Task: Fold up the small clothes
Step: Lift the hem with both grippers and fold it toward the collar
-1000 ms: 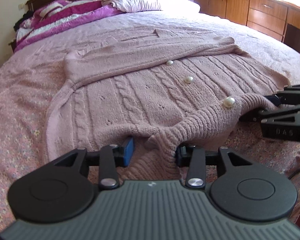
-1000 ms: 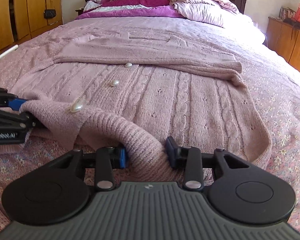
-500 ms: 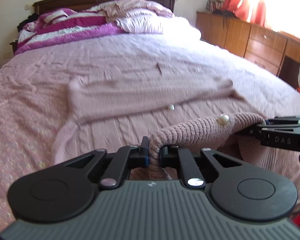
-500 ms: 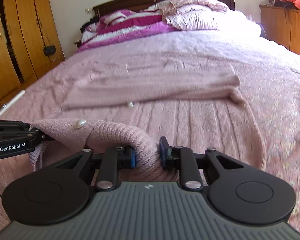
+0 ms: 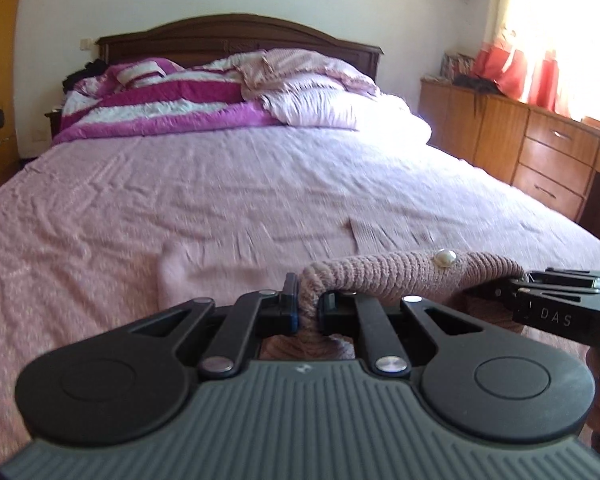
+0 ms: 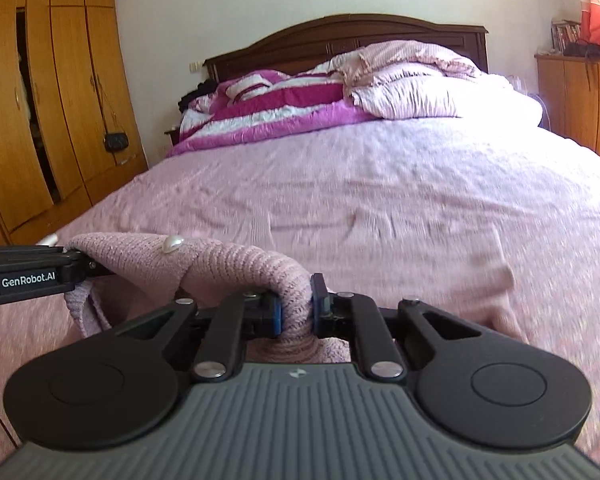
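A pink knitted cardigan with pearl buttons lies on the bed. Its ribbed bottom hem [image 5: 384, 272] is lifted off the bed and stretched between both grippers. My left gripper [image 5: 308, 308] is shut on the hem's left end. My right gripper [image 6: 296, 306] is shut on the hem's right end [image 6: 240, 264]. One pearl button [image 5: 444, 258] shows on the raised hem, also in the right wrist view [image 6: 173, 245]. The rest of the cardigan [image 6: 440, 248] lies flat beyond, blurred. Each gripper shows in the other's view: the right one [image 5: 520, 292] and the left one [image 6: 80, 270].
The pink bedspread [image 5: 220, 184] covers the bed. Piled magenta and pink bedding [image 5: 204, 100] lies by the dark headboard [image 5: 236, 36]. A wooden dresser [image 5: 540, 148] stands to the right, wooden wardrobes [image 6: 52, 100] to the left.
Both grippers have closed on the cardigan's bottom hem and lifted it up and forward over the body. The cameras now tilt up toward the headboard.
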### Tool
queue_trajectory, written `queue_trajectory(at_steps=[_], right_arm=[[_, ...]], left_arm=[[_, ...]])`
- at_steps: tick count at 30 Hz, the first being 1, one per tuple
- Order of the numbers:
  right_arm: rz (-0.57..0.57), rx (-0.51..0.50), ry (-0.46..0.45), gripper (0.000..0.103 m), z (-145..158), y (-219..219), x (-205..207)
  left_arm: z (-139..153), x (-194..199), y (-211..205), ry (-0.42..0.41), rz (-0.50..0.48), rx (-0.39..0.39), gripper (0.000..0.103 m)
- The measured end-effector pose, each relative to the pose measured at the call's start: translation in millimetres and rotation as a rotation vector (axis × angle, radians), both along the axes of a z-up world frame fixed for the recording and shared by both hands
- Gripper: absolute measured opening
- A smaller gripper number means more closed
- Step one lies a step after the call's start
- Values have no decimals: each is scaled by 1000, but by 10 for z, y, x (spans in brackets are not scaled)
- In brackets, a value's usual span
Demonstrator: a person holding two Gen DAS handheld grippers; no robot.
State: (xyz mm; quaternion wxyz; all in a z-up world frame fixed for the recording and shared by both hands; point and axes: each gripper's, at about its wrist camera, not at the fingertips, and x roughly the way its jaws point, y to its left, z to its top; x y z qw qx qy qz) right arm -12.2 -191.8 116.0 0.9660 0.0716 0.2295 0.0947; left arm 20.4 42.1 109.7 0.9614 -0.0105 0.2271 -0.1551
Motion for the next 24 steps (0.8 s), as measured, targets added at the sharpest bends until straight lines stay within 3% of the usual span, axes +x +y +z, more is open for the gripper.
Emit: queue_trajectory(at_steps=[8, 16, 20, 24], right_arm=[[-56, -77, -3, 14, -35, 68, 668], [-120, -71, 117, 15, -481, -18, 1323], [-115, -74, 153, 16, -755, -21, 1509], [-83, -121, 128, 26, -848, 47, 1503]], left_arm=[[-51, 724, -175, -1, 13, 30, 11], [-544, 1355, -372, 75, 17, 85, 11], [-833, 1529, -357, 144, 30, 96, 14], [-879, 1482, -323, 137, 46, 80, 18]])
